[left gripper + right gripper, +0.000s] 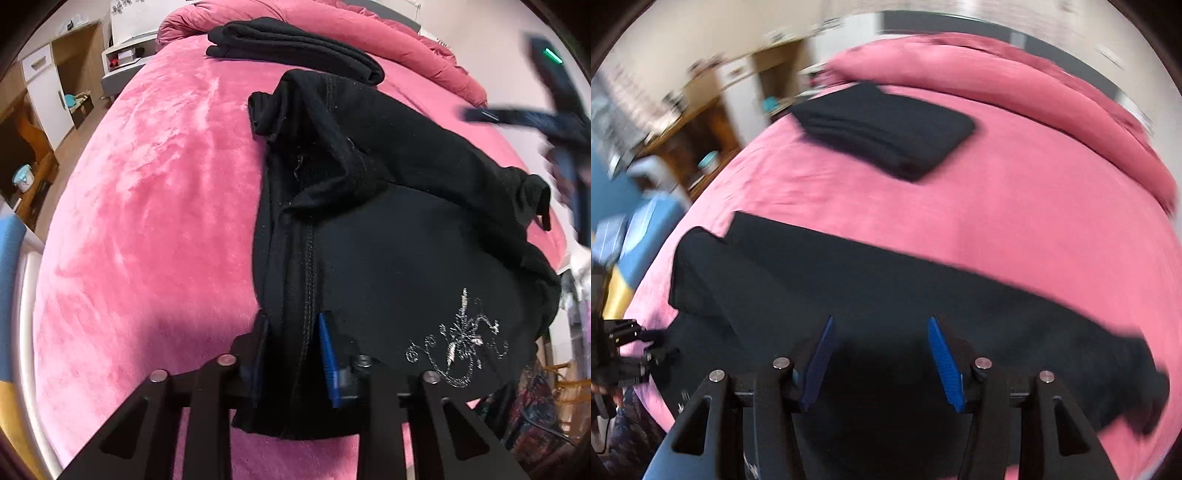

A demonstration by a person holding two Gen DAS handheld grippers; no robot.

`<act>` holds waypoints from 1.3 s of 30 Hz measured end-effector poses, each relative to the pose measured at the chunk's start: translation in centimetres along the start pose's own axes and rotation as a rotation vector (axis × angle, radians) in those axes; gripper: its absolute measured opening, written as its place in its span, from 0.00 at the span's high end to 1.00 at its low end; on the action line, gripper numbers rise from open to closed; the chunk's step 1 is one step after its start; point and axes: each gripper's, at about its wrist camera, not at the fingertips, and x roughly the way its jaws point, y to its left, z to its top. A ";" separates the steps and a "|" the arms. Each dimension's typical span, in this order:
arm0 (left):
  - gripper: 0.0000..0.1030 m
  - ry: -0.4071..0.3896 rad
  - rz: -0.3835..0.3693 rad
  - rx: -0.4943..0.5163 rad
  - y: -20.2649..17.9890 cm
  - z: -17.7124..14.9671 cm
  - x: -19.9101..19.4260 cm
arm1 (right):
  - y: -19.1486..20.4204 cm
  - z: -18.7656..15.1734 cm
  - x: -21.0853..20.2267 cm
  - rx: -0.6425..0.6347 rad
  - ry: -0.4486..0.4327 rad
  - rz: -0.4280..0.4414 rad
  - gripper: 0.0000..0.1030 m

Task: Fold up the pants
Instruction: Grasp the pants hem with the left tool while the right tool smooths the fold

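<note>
Black pants (pixel 388 229) on pink bed (pixel 147 221).
Left claw (pixel 291 354) clenched on pants' seam edge; right claw (pixel 882 362) released above them; folded black garment (pixel 886 129) lies well apart.

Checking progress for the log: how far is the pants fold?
Done: one black garment lies folded flat near the pink duvet. In hand: the left tool is shut on the black pants, bunched and partly doubled over; the right tool hangs open above them. Left: flatten and finish the folds.
</note>
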 end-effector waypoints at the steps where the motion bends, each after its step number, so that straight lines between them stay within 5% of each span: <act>1: 0.76 -0.008 -0.008 -0.005 0.1 -0.1 -0.1 | 1.9 1.0 1.0 -0.026 0.010 0.020 0.47; 4: 0.71 -0.029 -0.034 -0.024 0.6 -0.6 -0.3 | 5.2 4.3 4.5 -0.121 0.043 0.069 0.41; 8: 0.48 -0.046 -0.055 -0.030 1.3 -1.2 -0.4 | 7.8 7.7 9.5 -0.232 0.114 0.097 0.38; 10: 0.47 -0.036 -0.063 -0.017 1.1 -1.0 -0.4 | 8.8 8.5 11.3 -0.298 0.160 0.106 0.38; 13: 0.51 -0.038 -0.079 -0.013 1.3 -1.5 -0.5 | 10.0 8.9 13.5 -0.375 0.219 0.100 0.38; 15: 0.76 -0.033 -0.110 -0.014 1.4 -1.8 -0.7 | 10.6 8.9 14.7 -0.417 0.258 0.105 0.38; 19: 0.86 -0.047 -0.151 -0.027 1.6 -2.5 -1.4 | 11.5 8.8 16.9 -0.454 0.307 0.134 0.39; 23: 0.89 -0.073 -0.189 -0.059 2.1 -3.4 -3.0 | 12.7 8.4 16.7 -0.476 0.289 0.166 0.83; 29: 0.89 -0.102 -0.230 -0.107 2.6 -4.4 -5.5 | 13.3 9.1 14.7 -0.433 0.197 0.104 0.89; 39: 0.89 -0.153 -0.238 -0.224 5.2 -5.9 -8.5 | 15.8 15.1 10.0 -0.300 -0.036 0.046 0.90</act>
